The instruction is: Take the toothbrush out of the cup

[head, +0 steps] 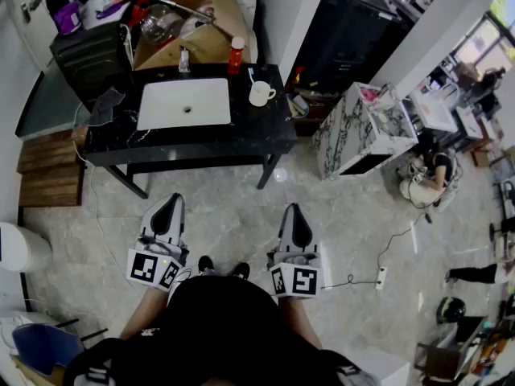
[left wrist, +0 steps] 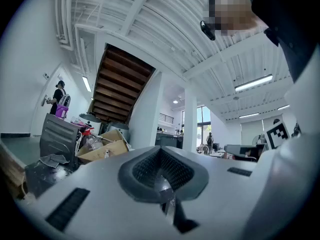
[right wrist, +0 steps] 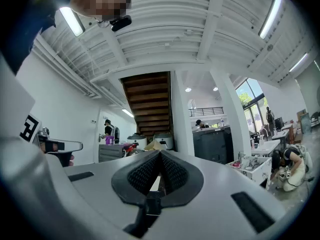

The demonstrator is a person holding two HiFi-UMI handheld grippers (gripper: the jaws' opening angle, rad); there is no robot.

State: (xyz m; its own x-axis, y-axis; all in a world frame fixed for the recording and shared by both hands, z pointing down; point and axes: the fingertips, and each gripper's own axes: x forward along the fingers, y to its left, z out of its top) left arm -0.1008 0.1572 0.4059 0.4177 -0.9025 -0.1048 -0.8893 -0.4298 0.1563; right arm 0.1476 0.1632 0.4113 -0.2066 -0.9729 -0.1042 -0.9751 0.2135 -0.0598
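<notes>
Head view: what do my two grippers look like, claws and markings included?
Both the left gripper and right gripper have light grey bodies tapering to a claw lined with black ribbed pads. Each carries a white cube with black square markers at its rear. The person wears a black top.

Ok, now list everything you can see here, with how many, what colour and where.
mug: one, white, on the table right of the sink
toothbrush: one, pale, standing in the mug
sink: one, white, set in the table
table: one, black, ahead of the person
bottle: one, red, at the table's back edge
cardboard box: one, brown, behind the sink
power strip: one, white, floor at right
left gripper: one, grey, shut and empty, lower left
right gripper: one, grey, shut and empty, lower right
</notes>
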